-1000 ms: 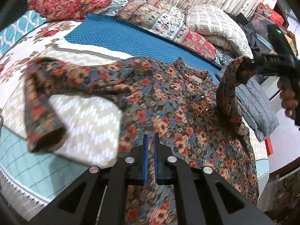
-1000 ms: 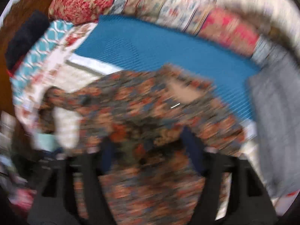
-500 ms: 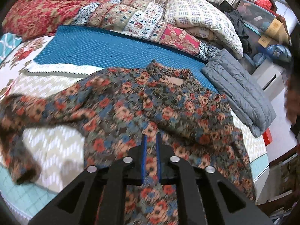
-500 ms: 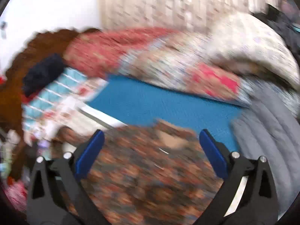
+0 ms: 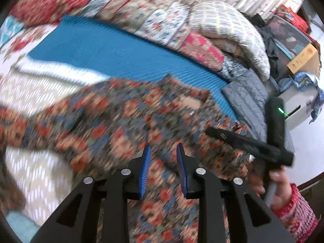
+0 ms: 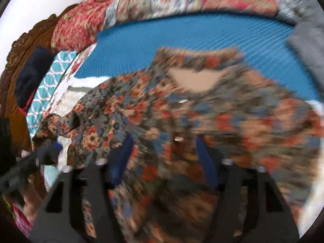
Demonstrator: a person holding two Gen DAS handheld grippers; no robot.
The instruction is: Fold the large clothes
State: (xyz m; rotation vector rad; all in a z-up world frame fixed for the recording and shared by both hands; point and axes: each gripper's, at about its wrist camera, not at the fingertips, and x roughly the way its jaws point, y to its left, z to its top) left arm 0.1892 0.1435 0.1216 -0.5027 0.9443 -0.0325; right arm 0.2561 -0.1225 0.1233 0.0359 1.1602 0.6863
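Observation:
A floral shirt [image 5: 121, 125] lies spread on the bed, collar [image 6: 194, 79] towards the pillows and one sleeve [image 6: 60, 125] trailing left. My left gripper [image 5: 163, 146] hovers over its lower middle, blue pads apart and nothing pinched. My right gripper [image 6: 164, 141] is low over the shirt's chest with its jaws closing. Cloth shows in the gap, but blur hides whether the pads touch it. The left wrist view has the right gripper [image 5: 214, 132] reaching in at the shirt's right edge, held by a hand [image 5: 277, 180] in a red patterned sleeve.
A blue sheet [image 5: 113, 48] covers the bed beyond the collar. Patterned quilts and pillows [image 5: 226, 26] pile up along the back. A grey quilted jacket [image 5: 247, 97] lies at the right, with a cardboard box [image 5: 303, 60] past it. A carved wooden headboard [image 6: 18, 48] stands at the left.
The right gripper let go of the raised sleeve, swung up with jaws wide, then dropped over the shirt with jaws narrower. The left gripper's pads, nearly together before, have parted.

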